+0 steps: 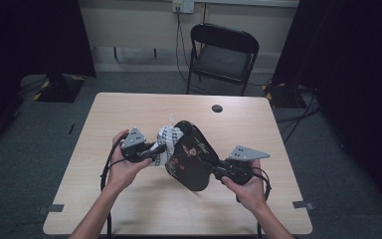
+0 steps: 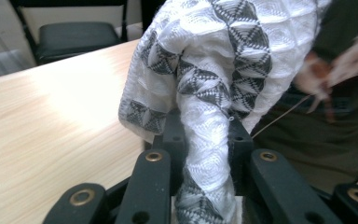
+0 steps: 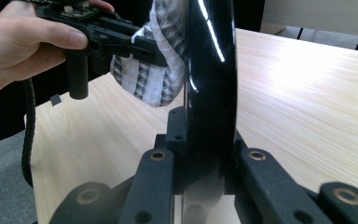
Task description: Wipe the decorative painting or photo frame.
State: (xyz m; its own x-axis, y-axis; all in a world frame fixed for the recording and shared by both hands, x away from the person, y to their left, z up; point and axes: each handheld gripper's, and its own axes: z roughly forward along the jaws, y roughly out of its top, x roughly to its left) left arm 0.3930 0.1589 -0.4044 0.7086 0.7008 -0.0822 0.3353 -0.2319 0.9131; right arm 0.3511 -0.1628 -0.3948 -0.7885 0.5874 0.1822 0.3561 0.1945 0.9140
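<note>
Gripping patterned cloth (image 2: 205,93) w/ left gripper (image 1: 155,149) jaws, right gripper (image 1: 214,168) jaws clamping black tray (image 1: 191,154).

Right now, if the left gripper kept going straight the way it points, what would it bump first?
Likely the black bag. The left gripper points at it, already clamped on the cloth, which hangs right against the bag; depth is hard to judge.

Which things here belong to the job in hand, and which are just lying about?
In use:
- patterned cloth, pinched by the left tool
- glossy black plate, gripped by the right tool
- table

Lying about:
- folding chair
- small dark disc
</note>
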